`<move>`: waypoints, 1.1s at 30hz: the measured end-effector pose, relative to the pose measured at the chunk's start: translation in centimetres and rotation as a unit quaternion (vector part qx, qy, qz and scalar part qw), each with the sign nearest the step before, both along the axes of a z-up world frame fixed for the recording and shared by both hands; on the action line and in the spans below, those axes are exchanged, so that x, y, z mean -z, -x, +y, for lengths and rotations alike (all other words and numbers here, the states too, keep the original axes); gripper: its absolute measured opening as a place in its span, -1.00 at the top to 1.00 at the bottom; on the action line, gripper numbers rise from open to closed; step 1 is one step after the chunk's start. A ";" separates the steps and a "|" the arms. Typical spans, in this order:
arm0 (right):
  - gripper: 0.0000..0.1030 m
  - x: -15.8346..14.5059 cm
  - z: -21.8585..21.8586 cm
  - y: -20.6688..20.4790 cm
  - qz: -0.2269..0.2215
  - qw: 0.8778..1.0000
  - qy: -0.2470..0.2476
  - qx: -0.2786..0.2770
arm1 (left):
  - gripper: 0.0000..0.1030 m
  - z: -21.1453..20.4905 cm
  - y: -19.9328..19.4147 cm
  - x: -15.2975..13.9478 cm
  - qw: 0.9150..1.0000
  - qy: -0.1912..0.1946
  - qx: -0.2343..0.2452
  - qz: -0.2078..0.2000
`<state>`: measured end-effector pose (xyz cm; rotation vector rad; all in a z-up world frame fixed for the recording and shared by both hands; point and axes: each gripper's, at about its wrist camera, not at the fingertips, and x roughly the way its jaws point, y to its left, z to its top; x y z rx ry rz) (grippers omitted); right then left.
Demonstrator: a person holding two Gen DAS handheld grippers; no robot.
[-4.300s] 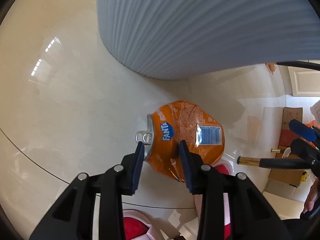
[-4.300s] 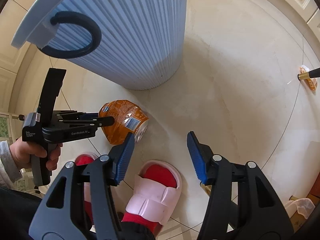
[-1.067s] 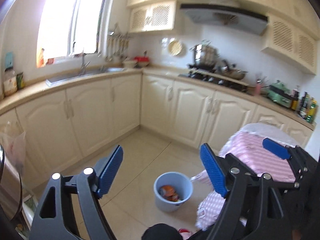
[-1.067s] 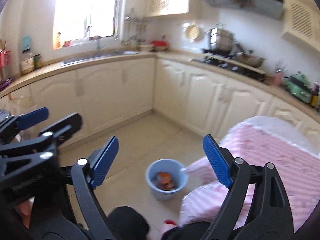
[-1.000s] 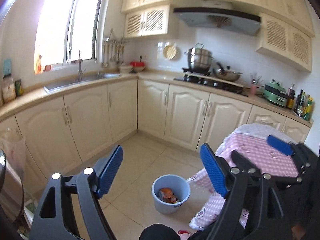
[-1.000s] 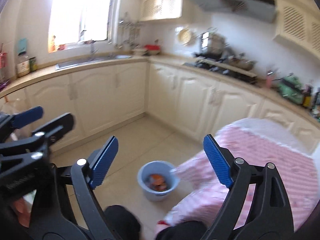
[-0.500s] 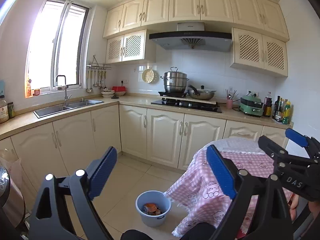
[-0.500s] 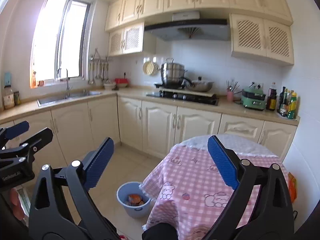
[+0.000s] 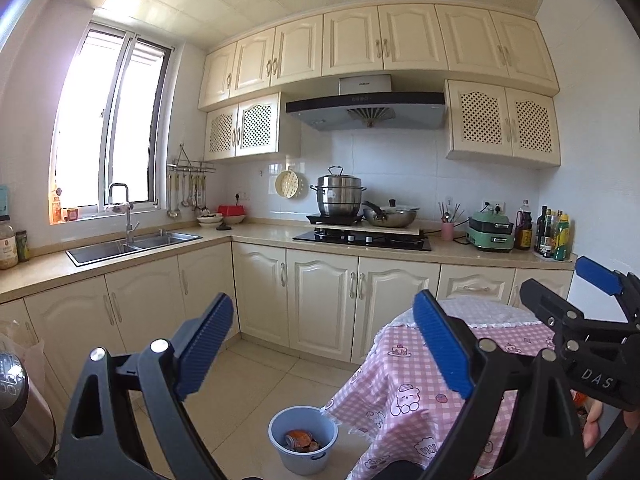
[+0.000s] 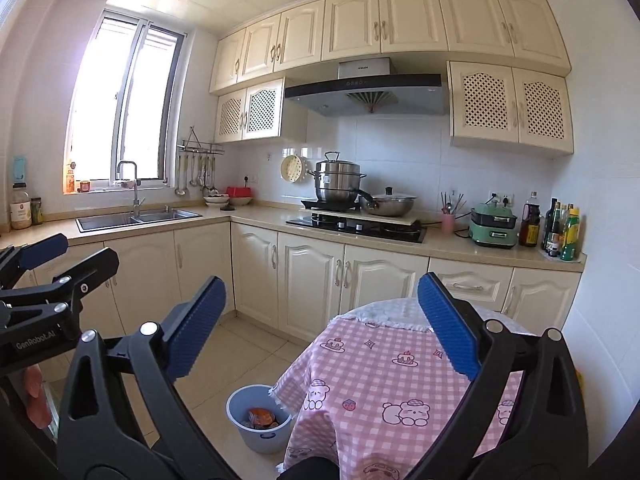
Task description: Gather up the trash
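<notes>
blue bucket [image 9: 303,446] sits upright on the tiled floor, just beside the hanging edge of the pink checked tablecloth [image 9: 404,396], mouth open to the top. round, light blue, small dark handle loop on its near wall. inside: crushed orange can [image 9: 298,438] lying on its side at the bottom, with more brownish-orange trash next to it, too small to identify. same from the right wrist view: bucket [image 10: 260,436] partly tucked under the cloth edge, can [image 10: 260,417] visible inside.
</notes>
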<state>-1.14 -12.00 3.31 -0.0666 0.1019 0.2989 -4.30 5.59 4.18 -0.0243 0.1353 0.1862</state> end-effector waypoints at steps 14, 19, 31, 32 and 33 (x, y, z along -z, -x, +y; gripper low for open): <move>-0.85 0.3 -0.5 0.2 -0.003 1.000 0.002 0.000 | -0.74 -0.4 0.0 0.0 1.000 -0.009 -0.004 -0.001; -0.85 0.4 -0.4 0.3 -0.003 1.000 0.003 -0.003 | -0.74 -0.3 0.0 0.0 1.000 -0.010 -0.003 0.000; -0.85 0.5 -0.3 0.1 0.001 1.000 0.004 -0.002 | -0.74 -0.1 -0.4 0.2 1.000 -0.010 0.001 0.005; -0.85 0.6 -0.2 0.2 0.001 1.000 0.004 -0.001 | -0.74 -0.1 -0.4 0.2 1.000 -0.010 0.001 0.006; -0.85 0.6 -0.2 0.2 0.002 1.000 0.004 0.000 | -0.74 -0.2 -0.3 0.3 1.000 -0.010 0.001 0.006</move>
